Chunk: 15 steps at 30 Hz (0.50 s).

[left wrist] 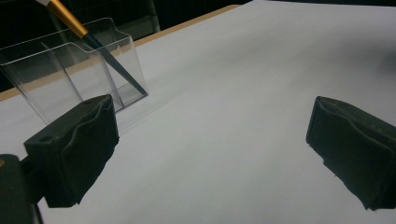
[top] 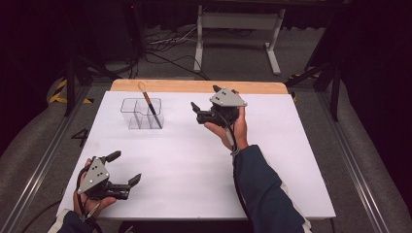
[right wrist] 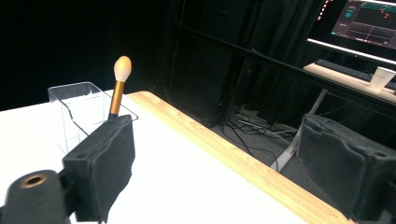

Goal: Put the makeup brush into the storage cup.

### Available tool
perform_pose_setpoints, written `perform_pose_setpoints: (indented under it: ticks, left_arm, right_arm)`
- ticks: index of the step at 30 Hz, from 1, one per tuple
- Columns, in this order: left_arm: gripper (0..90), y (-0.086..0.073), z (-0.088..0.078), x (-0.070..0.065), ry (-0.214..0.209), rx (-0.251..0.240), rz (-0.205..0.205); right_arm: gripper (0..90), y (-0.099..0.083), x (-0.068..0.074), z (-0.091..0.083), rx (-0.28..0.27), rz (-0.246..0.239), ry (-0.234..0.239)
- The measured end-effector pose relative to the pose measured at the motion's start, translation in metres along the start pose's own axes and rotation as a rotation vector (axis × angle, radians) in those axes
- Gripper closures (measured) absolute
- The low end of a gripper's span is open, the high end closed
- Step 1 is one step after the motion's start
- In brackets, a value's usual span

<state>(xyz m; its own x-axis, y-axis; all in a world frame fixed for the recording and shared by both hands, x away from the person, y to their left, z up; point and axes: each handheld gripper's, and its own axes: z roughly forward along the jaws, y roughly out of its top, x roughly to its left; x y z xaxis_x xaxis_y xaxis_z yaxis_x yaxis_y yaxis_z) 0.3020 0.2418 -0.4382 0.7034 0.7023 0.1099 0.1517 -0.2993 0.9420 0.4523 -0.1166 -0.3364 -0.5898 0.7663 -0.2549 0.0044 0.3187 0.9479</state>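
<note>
A clear plastic organizer (top: 138, 116) with several compartments stands on the white table top at the back left. A makeup brush (top: 147, 103) with a black handle, gold ferrule and pale tuft leans in it, tuft up. My left gripper (top: 125, 167) rests open near the front left corner, holding nothing. In the left gripper view the organizer (left wrist: 70, 79) and brush (left wrist: 95, 44) lie beyond the left jaw. My right gripper (top: 205, 98) is open, held above the table right of the organizer. In the right gripper view the brush (right wrist: 118, 84) and organizer (right wrist: 77, 105) stand past the left jaw.
The white sheet (top: 194, 165) covers the table, with a bare wooden strip (top: 194, 86) along the far edge. Beyond it are cables and a white stand (top: 238, 34) on the floor. A monitor (right wrist: 369, 21) and a paper cup (right wrist: 382, 77) sit on a far desk.
</note>
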Motion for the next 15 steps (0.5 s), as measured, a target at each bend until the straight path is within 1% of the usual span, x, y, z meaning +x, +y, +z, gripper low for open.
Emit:
perform_pose_setpoints:
  ticks: [2, 4, 6, 8, 10, 12, 15]
  left_arm:
    - [3.2, 0.000, 0.001, 0.000, 0.001, 0.005, 0.010]
    - [3.2, 0.000, 0.001, 0.000, 0.004, 0.008, 0.013]
    - [3.2, 0.000, 0.000, -0.001, 0.001, 0.005, 0.005]
    - [3.2, 0.000, 0.001, -0.001, 0.005, 0.007, 0.013]
    - [3.2, 0.001, 0.001, -0.001, 0.005, 0.007, 0.011]
    - [3.1, 0.001, 0.001, -0.002, 0.005, 0.009, 0.012]
    - [3.2, 0.001, 0.001, -0.002, 0.005, 0.011, 0.018]
  right_arm:
    - [11.4, -0.002, -0.001, -0.006, 0.001, 0.006, -0.001]
    - [11.5, -0.005, -0.001, -0.012, 0.001, -0.010, -0.009]
    - [11.5, -0.007, -0.001, -0.017, 0.004, -0.018, -0.014]
    - [11.5, -0.010, -0.002, -0.022, 0.007, -0.009, -0.007]
    - [11.5, -0.013, -0.003, -0.029, 0.005, -0.018, -0.014]
    - [11.4, -0.015, -0.003, -0.036, 0.005, -0.022, -0.006]
    - [11.4, -0.018, -0.002, -0.044, 0.009, -0.030, -0.010]
